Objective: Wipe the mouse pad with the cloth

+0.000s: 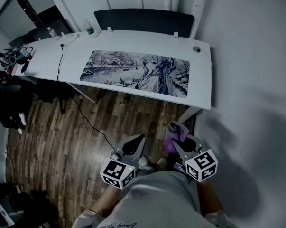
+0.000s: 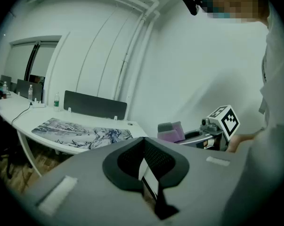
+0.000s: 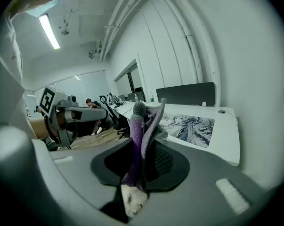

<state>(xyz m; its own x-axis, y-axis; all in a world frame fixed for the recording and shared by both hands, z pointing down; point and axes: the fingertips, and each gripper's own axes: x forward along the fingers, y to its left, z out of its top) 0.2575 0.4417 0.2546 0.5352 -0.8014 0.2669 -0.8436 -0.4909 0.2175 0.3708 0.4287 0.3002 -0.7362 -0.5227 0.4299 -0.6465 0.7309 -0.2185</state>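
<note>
My right claw point(image 3: 144, 142) is clenched on the purple cloth point(image 3: 142, 119), which stands up out of the jaws in a bunched fold. My left claw point(image 2: 144, 145) has its jaws pressed together and holds nothing.

In the head view I hold both claws low and close to my body, side by side above the wooden floor point(image 1: 52, 137). They are well apart from the table point(image 1: 202, 80). The cloth pokes out ahead of the right claw, towards the table's near edge but not touching it.

The mouse pad point(image 1: 135, 72) lies flat on the white table. It is a long printed pad that covers the middle of the top, with bare table at both ends.

Behind it a dark panel point(image 1: 143, 19) stands along the far edge, and a bottle point(image 1: 88, 28) stands near the panel's left end. A black cable point(image 1: 62, 56) runs across the left part of the table and down to the floor.
</note>
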